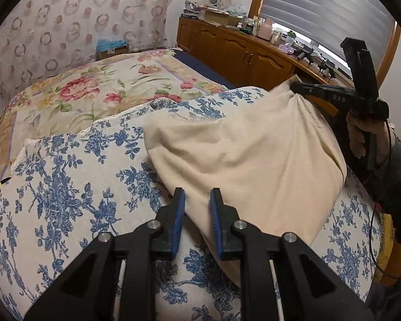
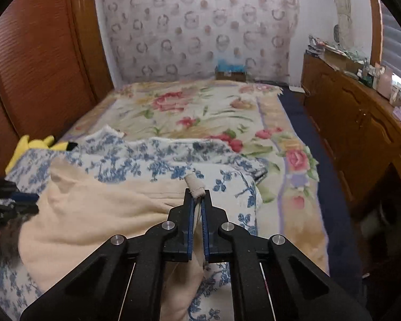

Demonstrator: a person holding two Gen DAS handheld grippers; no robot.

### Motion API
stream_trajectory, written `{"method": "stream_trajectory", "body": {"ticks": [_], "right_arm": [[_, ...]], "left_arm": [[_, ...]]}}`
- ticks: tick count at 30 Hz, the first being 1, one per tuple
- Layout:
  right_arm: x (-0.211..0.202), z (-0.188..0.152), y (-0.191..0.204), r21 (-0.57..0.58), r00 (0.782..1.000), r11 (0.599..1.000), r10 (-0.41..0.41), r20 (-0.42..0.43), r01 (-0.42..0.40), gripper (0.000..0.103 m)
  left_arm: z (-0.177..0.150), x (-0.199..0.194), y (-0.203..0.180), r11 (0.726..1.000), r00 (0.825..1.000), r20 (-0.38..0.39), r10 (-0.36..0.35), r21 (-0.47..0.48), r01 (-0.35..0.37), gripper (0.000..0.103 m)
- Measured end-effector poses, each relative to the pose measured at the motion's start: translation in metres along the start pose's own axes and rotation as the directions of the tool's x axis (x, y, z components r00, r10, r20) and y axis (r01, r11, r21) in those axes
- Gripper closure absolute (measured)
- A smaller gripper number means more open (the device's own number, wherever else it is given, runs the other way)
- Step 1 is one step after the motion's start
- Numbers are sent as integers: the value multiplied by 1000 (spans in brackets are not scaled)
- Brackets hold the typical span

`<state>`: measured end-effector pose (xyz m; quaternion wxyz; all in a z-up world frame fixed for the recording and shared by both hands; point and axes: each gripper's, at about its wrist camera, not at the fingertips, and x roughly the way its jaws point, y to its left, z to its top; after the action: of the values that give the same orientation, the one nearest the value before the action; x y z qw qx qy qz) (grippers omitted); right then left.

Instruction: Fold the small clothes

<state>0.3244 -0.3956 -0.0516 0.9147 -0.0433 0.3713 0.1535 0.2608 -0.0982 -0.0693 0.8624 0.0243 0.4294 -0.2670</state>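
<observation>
**Onlooker 1:** Jaws on the right gripper (image 2: 197,200) were clenched on a corner of the cream garment (image 1: 240,155), a small rolled tab of hem poking out past the tips. Jaws on the left gripper (image 1: 197,200) stood parted, the near edge of the same garment lying between the blue pads (image 1: 179,222) but not pinched.

**Onlooker 2:** Where did the garment lie?

**Onlooker 1:** Spread over the blue-flowered cover (image 1: 66,187) at the near end of the bed, its far corner lifted by the right gripper so that folds ran down from the grip. The rose-patterned blanket (image 2: 200,107) lay beyond it, and the wooden cabinets (image 2: 355,123) stood well apart on the right.

**Onlooker 2:** How would it handle?

**Onlooker 1:** By my judgement, light and very soft. It sagged and creased wherever it was unsupported, so it would not hold any shape by itself. It looked like a knit, likely to stretch under a hard pull, but not slippery or fragile.

**Onlooker 2:** And the best hold?

**Onlooker 1:** At the hemmed corners, where the cloth is doubled. The left should pinch the near corner, matching the right.
</observation>
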Motion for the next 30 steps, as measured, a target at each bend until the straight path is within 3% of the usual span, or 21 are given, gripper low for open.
{"method": "stream_trajectory", "body": {"ticks": [2,8,11,14,20,25,30], "right_arm": [[-1,0,4,-20,1000,999,-27,-8,27,96],[-21,-7,10,-24,1000,1000,-4,-5,4,65],[-21,-20,18,-30,999,999,18,-39,-19,59],[-16,-32,22,-15,997,999,34,-73,-35,56],[0,-50,9,36,991,999,-5,-137,10,49],[9,-53,-3,124,984,991,75,-160,-55,46],[11,-50,2,132,974,981,163,-157,-143,45]], "left_arm": [[2,0,2,1000,1000,4,7,-4,-7,86],[4,6,9,999,999,0,38,-21,-38,84],[3,12,14,999,999,-14,45,-27,-45,83],[1,18,16,998,998,-29,57,-29,-58,82],[2,27,20,996,997,-35,70,-58,-72,76],[10,34,23,993,997,-45,68,-89,-71,74],[21,40,28,988,997,-66,42,-146,-51,74]]}}
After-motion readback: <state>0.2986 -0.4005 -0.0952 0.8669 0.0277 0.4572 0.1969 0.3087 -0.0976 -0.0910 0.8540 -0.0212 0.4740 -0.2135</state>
